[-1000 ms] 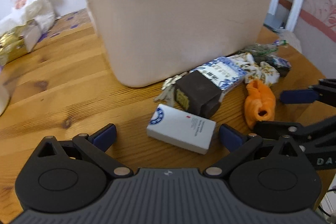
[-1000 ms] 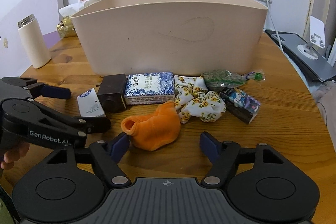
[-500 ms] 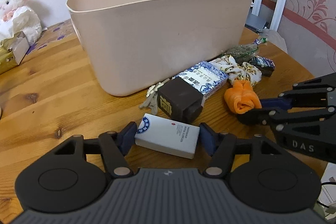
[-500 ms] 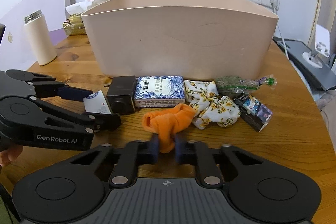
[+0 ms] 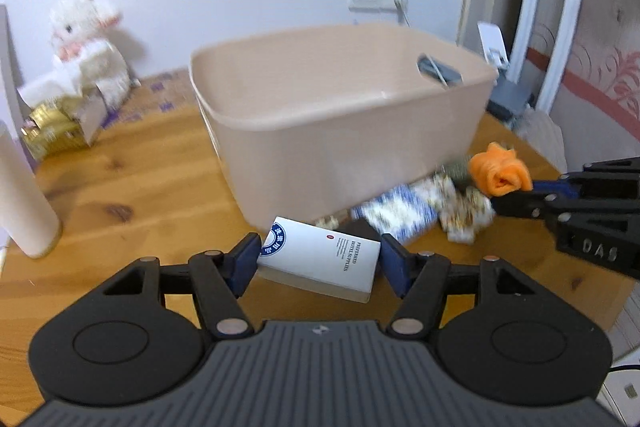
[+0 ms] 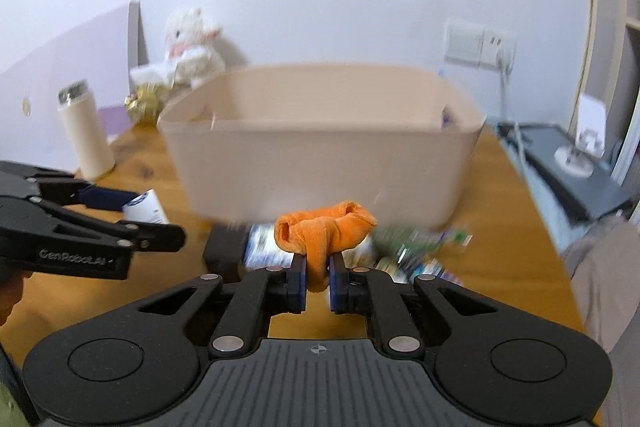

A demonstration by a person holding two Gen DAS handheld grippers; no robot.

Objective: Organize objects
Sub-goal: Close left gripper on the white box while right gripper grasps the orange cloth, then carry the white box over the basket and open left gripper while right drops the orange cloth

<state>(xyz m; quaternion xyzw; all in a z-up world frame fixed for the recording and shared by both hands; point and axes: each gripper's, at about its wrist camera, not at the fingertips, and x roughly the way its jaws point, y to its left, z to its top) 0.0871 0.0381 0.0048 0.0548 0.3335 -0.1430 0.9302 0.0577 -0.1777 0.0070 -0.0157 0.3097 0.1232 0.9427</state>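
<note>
My left gripper point(image 5: 318, 261) is shut on a white box with a blue round logo point(image 5: 320, 265), held above the wooden table point(image 5: 120, 183). My right gripper point(image 6: 318, 277) is shut on a rolled orange cloth point(image 6: 324, 231), also lifted; from the left wrist view the orange cloth point(image 5: 498, 173) hangs at the right. Both are in front of a large beige tub point(image 5: 340, 115), whose near wall point(image 6: 320, 163) fills the middle of the right wrist view. Below lie a blue-patterned packet point(image 5: 396, 213), a floral cloth point(image 5: 464, 217) and a dark box point(image 6: 224, 251), all blurred.
A cream bottle point(image 6: 86, 133) stands at the table's left. A white plush toy point(image 5: 88, 47) and gold packets point(image 5: 52, 131) sit at the back left. A dark device point(image 6: 576, 167) lies to the right, beyond the table edge. A wall socket with a cable point(image 6: 478, 43) is behind the tub.
Both grippers closed on their items and lifted them: the left took the white box, the right took the orange cloth. The tub now appears lower, its inside visible.
</note>
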